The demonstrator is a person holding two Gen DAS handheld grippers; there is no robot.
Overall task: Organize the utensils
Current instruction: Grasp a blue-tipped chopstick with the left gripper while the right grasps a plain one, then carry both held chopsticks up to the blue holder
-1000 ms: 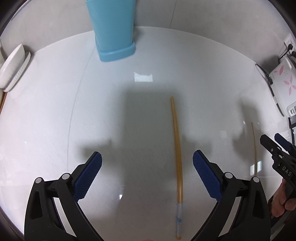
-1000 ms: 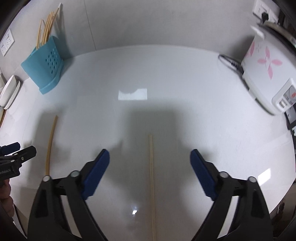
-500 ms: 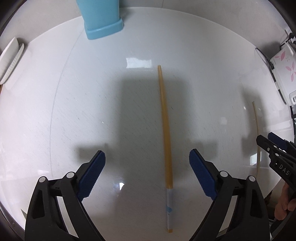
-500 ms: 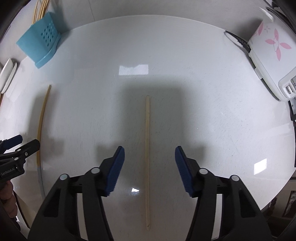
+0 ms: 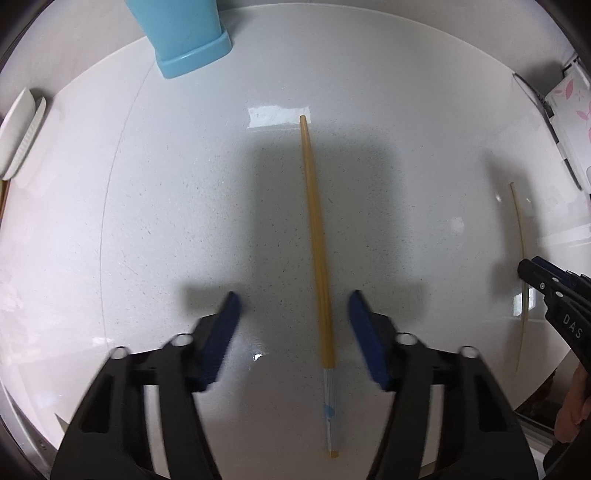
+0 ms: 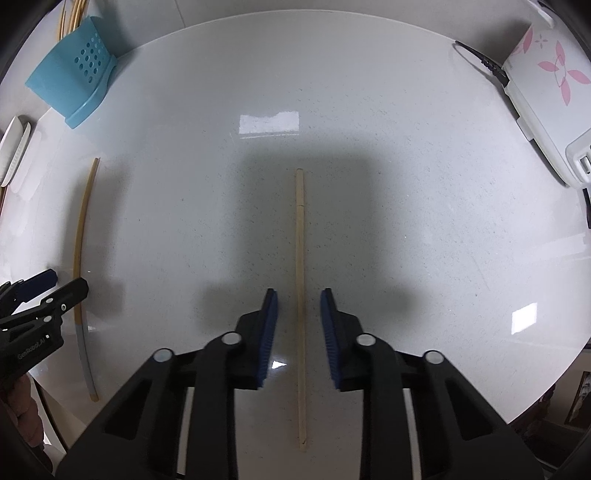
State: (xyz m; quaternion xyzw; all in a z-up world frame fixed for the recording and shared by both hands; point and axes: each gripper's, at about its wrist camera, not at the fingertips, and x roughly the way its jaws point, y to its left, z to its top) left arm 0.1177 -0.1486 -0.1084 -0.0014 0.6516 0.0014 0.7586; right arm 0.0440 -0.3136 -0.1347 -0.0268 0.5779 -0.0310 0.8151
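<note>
My left tongs point(image 5: 291, 302) point down at the white desk point(image 5: 184, 221) and their jaws are closing, about half wide, with the darker chopstick point(image 5: 318, 258) lying flat between them. It sits nearer the right-hand pad than the other, and neither pad presses on it. It runs lengthwise away from me, its far tip out ahead of the pads and its near end back beneath the tongs.

My right tongs point(image 6: 298, 304) hang over the pale chopstick point(image 6: 300, 280), which lies about midway between the pads. These jaws are closing too and are already narrow, yet a slim gap shows on each side of the stick, so nothing is gripped.

The two chopsticks lie well apart on the desk and roughly parallel.

Around them, at the far left edge rests a white dish point(image 5: 20, 136). The blue utensil holder point(image 6: 74, 85) stands at the back left against the wall, with several chopsticks point(image 6: 72, 16) poking out of its top. At the far right sits a white appliance point(image 6: 546, 92) printed with pink flowers, a dark cord point(image 6: 480, 61) running to it. The desk between each stick and the holder is bare, so nothing blocks either pair of tongs.

The darker chopstick is amber yellow, with a pale grey-blue section toward its near end bearing a small blue mark. The pale one is plain light wood, thinner, with a faint joint near its far tip.
</note>
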